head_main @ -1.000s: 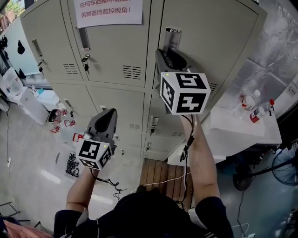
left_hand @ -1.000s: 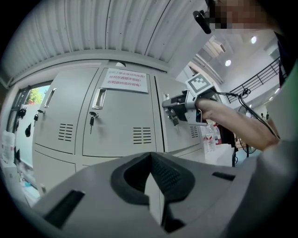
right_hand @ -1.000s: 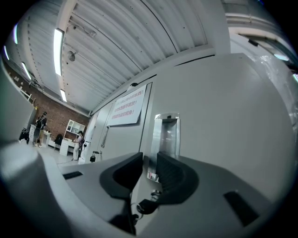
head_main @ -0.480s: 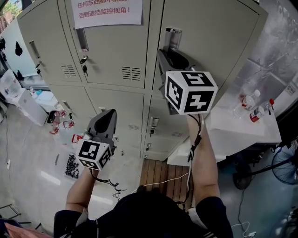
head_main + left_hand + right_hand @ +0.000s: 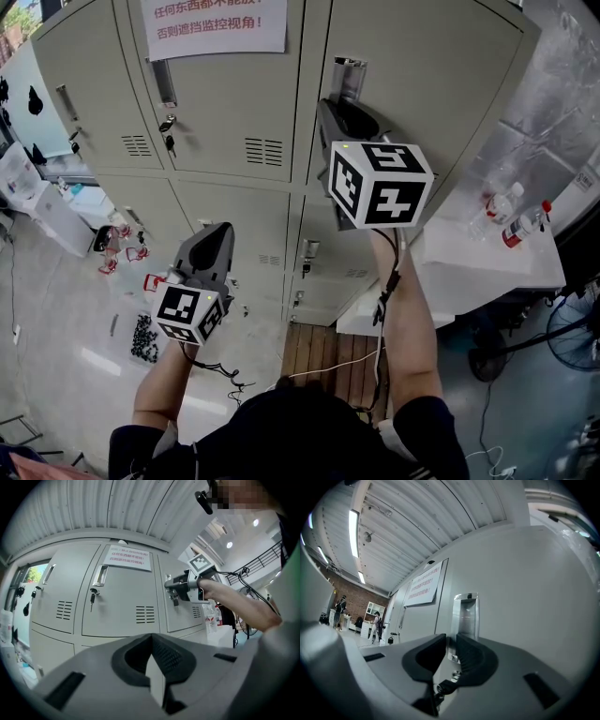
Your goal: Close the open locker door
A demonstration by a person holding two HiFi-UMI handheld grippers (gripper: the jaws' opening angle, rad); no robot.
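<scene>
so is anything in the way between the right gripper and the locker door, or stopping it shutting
Nothing visible. The right gripper is right at the door, jaws just below its handle recess with only a slim gap between them. The door looks about flush with the frame, and nothing shows in the seam.

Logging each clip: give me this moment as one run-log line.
right gripper: at locker door below handle recess, jaws narrowly apart | left gripper: held back, jaws together, empty | door: looks nearly flush
</scene>
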